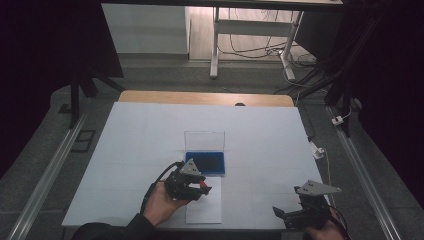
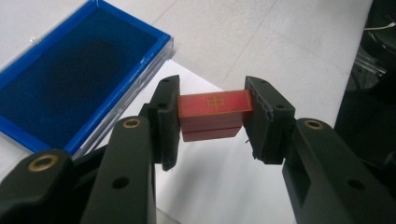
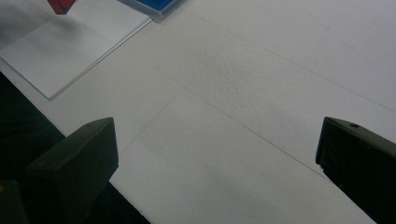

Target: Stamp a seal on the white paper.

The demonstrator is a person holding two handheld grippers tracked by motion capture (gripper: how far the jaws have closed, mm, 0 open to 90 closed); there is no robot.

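Your left tool [image 2: 212,123] is clamped on the red stamp block [image 2: 215,113], held over the white sheet [image 2: 219,182] just beside the blue ink tray [image 2: 70,84]; next, probably lower it squarely, while your right tool [image 3: 217,158] idles wide open.

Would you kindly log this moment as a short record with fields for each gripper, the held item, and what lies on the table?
left gripper: shut on the red block, above the white sheet
red block: clamped at both ends between the pads, gold mark on its top face
right gripper: open, nothing between its jaws, over bare table
blue case: open, blue lining, clear lid raised at the far side
white sheet: flat, just in front of the blue case
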